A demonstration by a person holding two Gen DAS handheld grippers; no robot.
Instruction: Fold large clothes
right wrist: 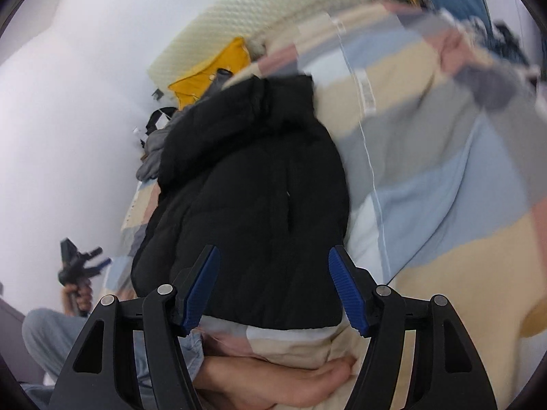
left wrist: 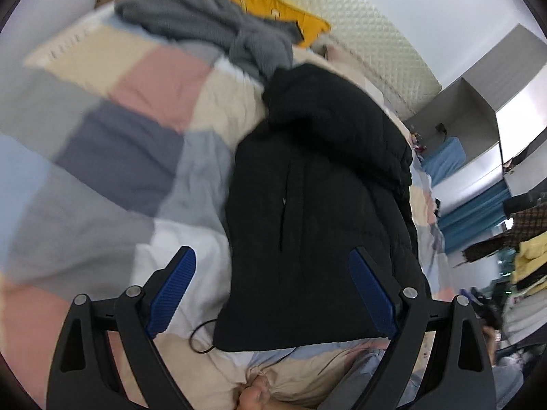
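Note:
A black padded jacket [left wrist: 318,205] lies folded lengthwise on a patchwork bedspread [left wrist: 136,143], hood end away from me. My left gripper [left wrist: 273,290] is open and empty, held just above the jacket's near hem. In the right wrist view the same jacket [right wrist: 253,205] fills the middle. My right gripper [right wrist: 273,287] is open and empty over its near hem. The left gripper [right wrist: 80,266] shows small at the left edge of that view, held in a hand.
A grey knitted garment [left wrist: 218,27] and a yellow garment [left wrist: 270,3] lie at the far end by a cream quilted headboard [left wrist: 372,30]. A thin black cord [left wrist: 201,338] loops beside the hem. My bare foot [right wrist: 273,382] rests under the grippers. Shelves and clothes stand at right.

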